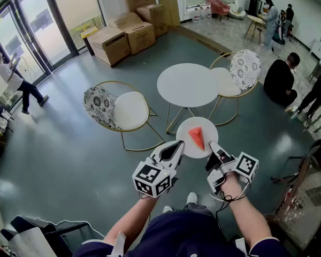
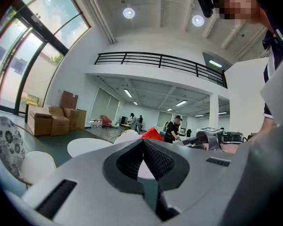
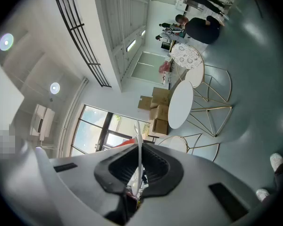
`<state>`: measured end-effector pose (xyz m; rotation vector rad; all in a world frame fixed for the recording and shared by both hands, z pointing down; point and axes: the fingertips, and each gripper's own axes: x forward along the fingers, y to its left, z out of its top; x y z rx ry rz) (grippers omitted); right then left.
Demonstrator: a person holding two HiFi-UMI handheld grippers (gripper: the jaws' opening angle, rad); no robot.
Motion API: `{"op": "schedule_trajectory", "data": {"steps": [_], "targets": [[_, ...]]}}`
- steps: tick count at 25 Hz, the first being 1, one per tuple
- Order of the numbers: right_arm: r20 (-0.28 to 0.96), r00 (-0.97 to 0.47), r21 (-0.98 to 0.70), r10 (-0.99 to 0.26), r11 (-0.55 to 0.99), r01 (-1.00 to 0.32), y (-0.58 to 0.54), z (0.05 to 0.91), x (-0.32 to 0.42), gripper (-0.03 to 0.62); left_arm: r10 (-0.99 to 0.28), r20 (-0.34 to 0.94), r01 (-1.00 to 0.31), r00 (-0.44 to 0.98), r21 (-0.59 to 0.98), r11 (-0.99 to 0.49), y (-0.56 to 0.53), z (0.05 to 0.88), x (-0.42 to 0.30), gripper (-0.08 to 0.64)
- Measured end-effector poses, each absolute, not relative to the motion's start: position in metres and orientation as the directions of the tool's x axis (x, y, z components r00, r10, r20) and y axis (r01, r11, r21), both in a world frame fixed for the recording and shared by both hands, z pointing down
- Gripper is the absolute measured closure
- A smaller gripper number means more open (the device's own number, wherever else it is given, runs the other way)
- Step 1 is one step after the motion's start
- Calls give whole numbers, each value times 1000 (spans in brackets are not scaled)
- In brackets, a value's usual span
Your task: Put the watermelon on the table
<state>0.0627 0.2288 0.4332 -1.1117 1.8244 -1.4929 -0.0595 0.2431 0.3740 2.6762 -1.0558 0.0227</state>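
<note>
Watermelon (image 1: pixel 197 138) lies on plate (image 1: pixel 186 129) pinched at opposite rims by left tool (image 1: pixel 177 147) and right tool (image 1: pixel 213 146).

Navy top (image 1: pixel 195 234), white shoes (image 1: pixel 191 198), grey marker-cubed left gripper (image 1: pixel 180 143) and right gripper (image 1: pixel 211 143)

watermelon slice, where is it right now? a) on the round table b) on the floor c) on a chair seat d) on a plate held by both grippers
D: the watermelon slice lies on a white plate gripped at its near rim by the left gripper and the right gripper, short of the round table.
</note>
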Motion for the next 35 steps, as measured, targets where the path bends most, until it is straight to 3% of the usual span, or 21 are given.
{"op": "schedule_trajectory", "data": {"steps": [19, 35], "targets": [[87, -531, -973, -843, 44, -228, 223, 441, 69, 578, -683, 124, -690, 720, 227, -687, 241, 378, -56, 555], [63, -578, -975, -814, 74, -211, 187, 441, 114, 578, -720, 139, -731, 680, 208, -650, 213, 382, -13, 555]]}}
